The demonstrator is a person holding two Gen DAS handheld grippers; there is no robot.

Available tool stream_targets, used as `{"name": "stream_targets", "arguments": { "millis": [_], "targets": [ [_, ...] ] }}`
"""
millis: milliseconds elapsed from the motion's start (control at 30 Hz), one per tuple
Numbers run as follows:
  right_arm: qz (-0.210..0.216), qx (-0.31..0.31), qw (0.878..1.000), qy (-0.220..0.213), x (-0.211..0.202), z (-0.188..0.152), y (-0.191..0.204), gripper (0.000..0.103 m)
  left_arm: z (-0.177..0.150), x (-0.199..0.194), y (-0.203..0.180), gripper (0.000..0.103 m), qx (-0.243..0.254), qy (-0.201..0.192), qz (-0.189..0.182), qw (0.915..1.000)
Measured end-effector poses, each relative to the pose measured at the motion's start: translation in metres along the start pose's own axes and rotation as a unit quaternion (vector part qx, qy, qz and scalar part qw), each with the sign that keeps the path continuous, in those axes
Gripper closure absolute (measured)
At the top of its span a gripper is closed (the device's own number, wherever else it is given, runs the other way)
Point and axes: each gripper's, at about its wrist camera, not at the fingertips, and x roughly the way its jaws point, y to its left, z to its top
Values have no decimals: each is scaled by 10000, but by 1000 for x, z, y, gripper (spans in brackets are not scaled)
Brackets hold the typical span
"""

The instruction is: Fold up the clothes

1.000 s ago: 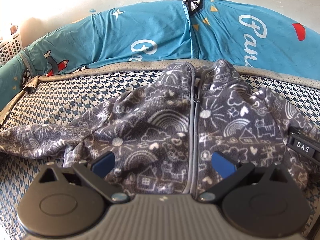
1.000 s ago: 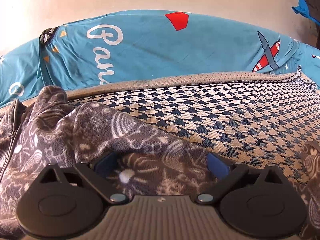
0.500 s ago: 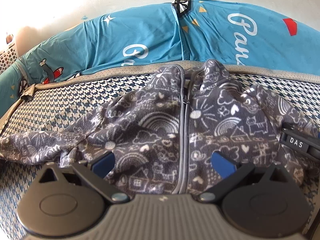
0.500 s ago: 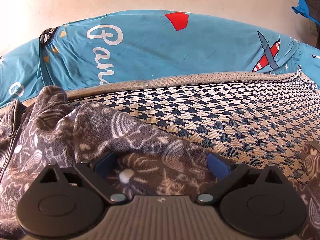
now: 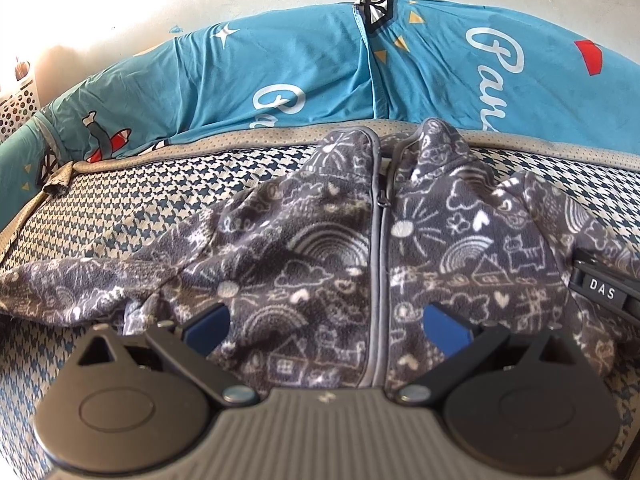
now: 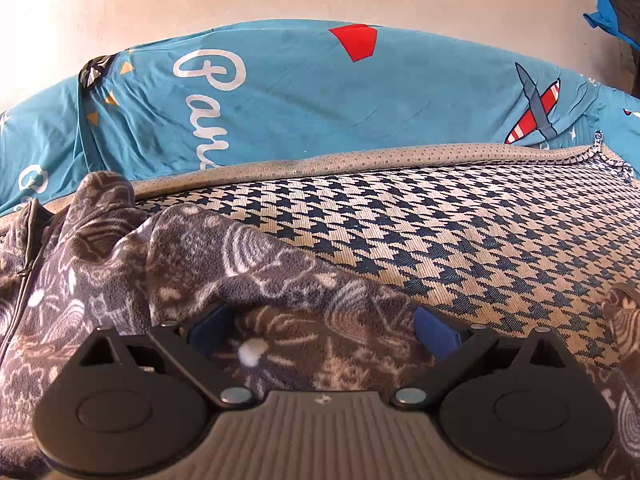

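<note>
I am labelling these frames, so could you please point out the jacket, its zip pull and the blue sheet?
jacket (image 5: pixel 328 252): left wrist view, front panel.
zip pull (image 5: pixel 383 201): left wrist view, metal tab.
blue sheet (image 6: pixel 304 92): right wrist view, plain middle.

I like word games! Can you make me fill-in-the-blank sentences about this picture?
The grey doodle-print fleece jacket closes with a ____ down its front.
It lies on a navy-and-cream ____-patterned mat.
Behind it lies a ____ pillow with white writing.
Both fingers of the left hand-held gripper are spread ____.

Answers: zipper; houndstooth; blue; open

grey doodle-print jacket (image 5: pixel 340 248), houndstooth mat (image 6: pixel 460 240), blue sheet (image 6: pixel 300 112)
</note>
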Motion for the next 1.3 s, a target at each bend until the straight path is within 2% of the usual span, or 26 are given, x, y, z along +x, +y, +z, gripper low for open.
{"name": "stream_targets", "arguments": {
  "millis": [600,900,1300],
  "targets": [
    [-2,0,10000,4,0,0,0,5,-2,0,-9,0,216,-78,2,9997],
    [-4,-1,10000,7,0,0,0,5,0,-1,0,0,20,-57,-46,10000],
    [-5,-2,10000,11,1,0,0,5,0,-2,-5,0,86,-66,-106,9999]
  ]
}}
